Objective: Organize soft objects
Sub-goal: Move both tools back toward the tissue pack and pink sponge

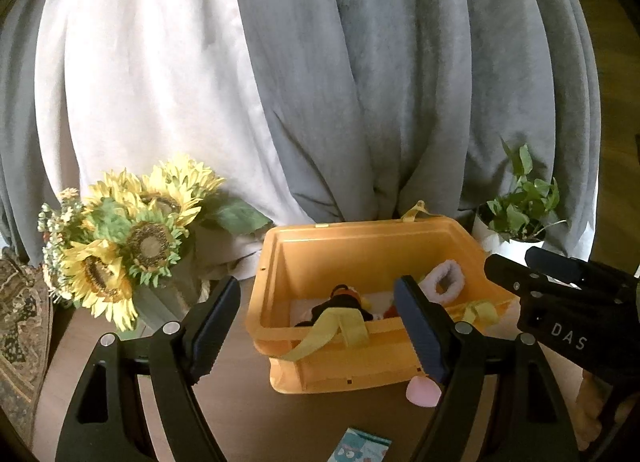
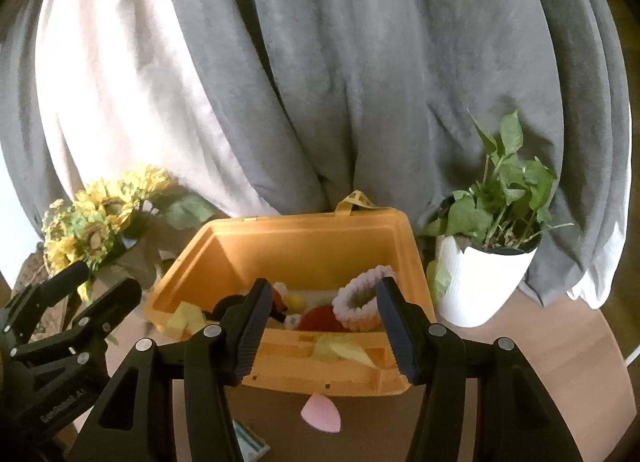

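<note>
A yellow storage bin [image 1: 320, 366] with yellow fabric handles stands on the brown table; it also shows in the right wrist view [image 2: 320, 374]. Inside lie a black and yellow plush toy [image 1: 344, 300], a white fluffy ring [image 1: 442, 280] [image 2: 360, 302] and a red soft item [image 2: 320, 320]. A pink sponge [image 1: 422, 392] [image 2: 322, 418] lies on the table in front of the bin. My left gripper [image 1: 318, 332] is open and empty, in front of the bin. My right gripper [image 2: 320, 336] is open and empty, over the bin's near rim.
A sunflower bouquet [image 1: 124, 238] [image 2: 96, 226] stands left of the bin. A potted green plant in a white pot [image 2: 480, 274] [image 1: 516, 222] stands to the right. Grey and white curtains [image 1: 320, 82] hang behind. A small printed packet [image 1: 360, 446] lies near the table's front.
</note>
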